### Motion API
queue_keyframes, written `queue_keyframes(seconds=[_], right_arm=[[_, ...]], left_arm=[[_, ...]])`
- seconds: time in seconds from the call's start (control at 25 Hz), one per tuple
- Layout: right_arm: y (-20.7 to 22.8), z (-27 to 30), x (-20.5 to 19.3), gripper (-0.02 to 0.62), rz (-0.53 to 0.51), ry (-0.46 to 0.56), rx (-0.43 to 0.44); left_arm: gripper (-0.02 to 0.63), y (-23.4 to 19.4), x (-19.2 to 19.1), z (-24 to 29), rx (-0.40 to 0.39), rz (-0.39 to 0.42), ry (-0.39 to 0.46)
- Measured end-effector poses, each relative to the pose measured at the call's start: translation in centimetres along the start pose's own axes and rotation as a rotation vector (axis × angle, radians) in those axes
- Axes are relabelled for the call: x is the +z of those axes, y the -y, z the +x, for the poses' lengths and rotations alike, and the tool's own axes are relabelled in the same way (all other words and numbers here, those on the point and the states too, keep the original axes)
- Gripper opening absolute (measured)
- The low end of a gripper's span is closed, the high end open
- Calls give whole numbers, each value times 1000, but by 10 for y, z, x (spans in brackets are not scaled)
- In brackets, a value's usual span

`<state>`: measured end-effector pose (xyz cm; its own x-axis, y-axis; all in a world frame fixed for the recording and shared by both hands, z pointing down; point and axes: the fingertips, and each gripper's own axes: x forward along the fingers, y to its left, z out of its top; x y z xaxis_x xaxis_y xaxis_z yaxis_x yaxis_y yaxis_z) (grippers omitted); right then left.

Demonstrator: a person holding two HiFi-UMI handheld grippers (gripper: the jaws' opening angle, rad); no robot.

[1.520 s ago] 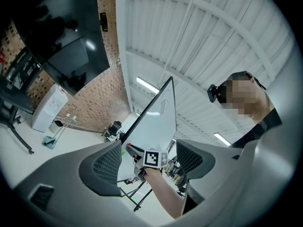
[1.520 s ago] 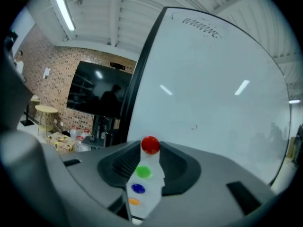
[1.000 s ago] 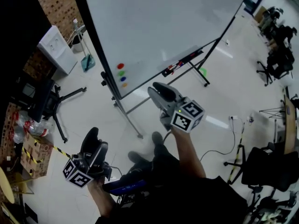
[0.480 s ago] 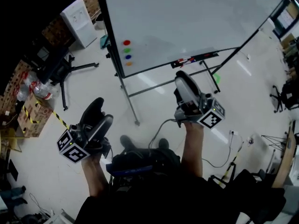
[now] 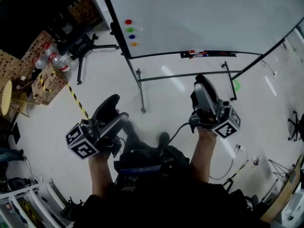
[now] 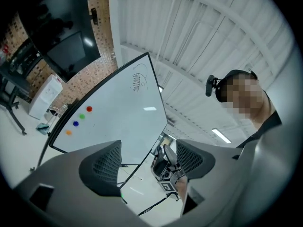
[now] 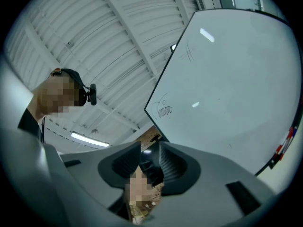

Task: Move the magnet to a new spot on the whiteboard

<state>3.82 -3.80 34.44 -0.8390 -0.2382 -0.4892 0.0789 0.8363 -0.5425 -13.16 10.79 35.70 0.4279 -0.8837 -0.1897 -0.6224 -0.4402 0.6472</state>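
item: left gripper [image 5: 115, 110], jaws wide, empty; right gripper [image 5: 202, 82], jaws barely apart, empty. i hold both low, approach unstarted, well short of white whiteboard [image 5: 204, 13] and its round coloured magnets [image 5: 130, 29].

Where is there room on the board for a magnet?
The board is bare nearly everywhere right of the magnets and above the tray. Crowded only at its left edge, where four magnets sit in a column.
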Motion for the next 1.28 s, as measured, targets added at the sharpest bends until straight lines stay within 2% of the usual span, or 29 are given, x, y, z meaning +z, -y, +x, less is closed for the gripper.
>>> queue_keyframes(seconds=[0.16,0.44,1.0,1.28], right_arm=[[-20,-15,-6,149,25,-17,43],[-56,-34,-5,149,-28,-5,63],[-153,-41,-50,149,-109,-111,-9],[-175,-52,-65,149,-139,-152,-52]], left_arm=[[354,27,-13,-5,20,19,6],[354,57,-19,-8,-54,53,-4],[354,76,-30,-62,-179,-52,-22],[354,81,-38,-72,-234,-89,-18]])
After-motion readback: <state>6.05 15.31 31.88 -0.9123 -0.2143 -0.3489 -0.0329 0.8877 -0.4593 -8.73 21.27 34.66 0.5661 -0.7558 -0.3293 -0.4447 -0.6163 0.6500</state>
